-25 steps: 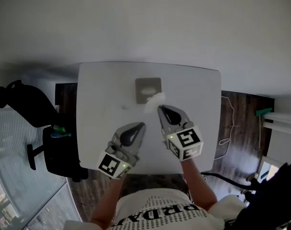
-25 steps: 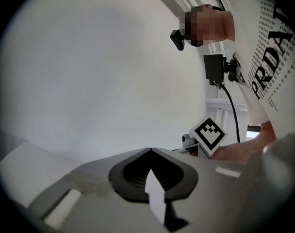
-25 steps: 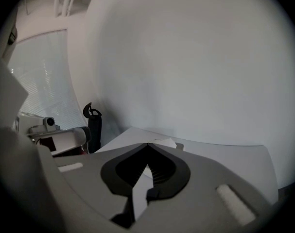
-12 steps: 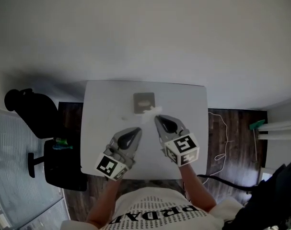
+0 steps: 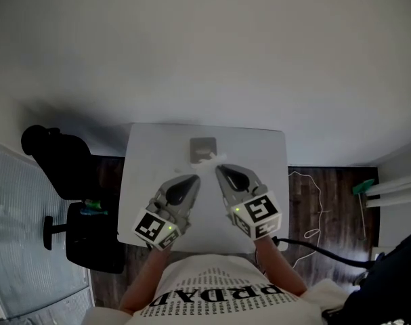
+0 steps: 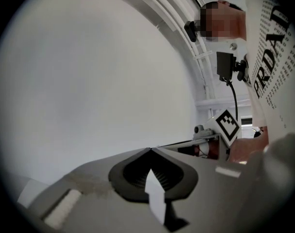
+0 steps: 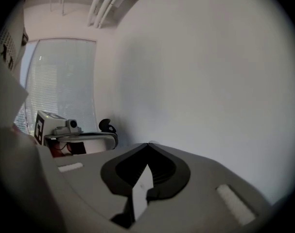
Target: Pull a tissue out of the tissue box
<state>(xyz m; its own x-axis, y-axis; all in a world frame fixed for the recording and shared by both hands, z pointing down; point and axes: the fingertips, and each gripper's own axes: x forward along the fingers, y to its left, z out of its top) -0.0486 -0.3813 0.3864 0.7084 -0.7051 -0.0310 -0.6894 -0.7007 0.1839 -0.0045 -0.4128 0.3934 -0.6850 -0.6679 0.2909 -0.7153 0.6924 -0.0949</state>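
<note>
A grey tissue box (image 5: 203,146) sits at the far middle of the white table (image 5: 266,181). A white tissue (image 5: 206,158) sticks out at its near side. My right gripper (image 5: 218,168) hovers just near and right of the tissue, apart from it, jaws shut with nothing between the tips. My left gripper (image 5: 195,179) hangs beside it, also shut and empty. In the left gripper view the left gripper (image 6: 150,148) points at a bare wall. The right gripper (image 7: 148,143) faces the same wall in its own view. Neither gripper view shows the box.
A black office chair (image 5: 53,161) and a dark stool (image 5: 87,232) stand left of the table. A cable (image 5: 312,205) lies on the wood floor at the right. Window blinds (image 7: 64,91) are on the left. The person's printed shirt (image 5: 212,296) fills the bottom.
Both grippers have lifted away from the table, which now looks smaller and farther. The tissue stays at the box. Both stay shut.
</note>
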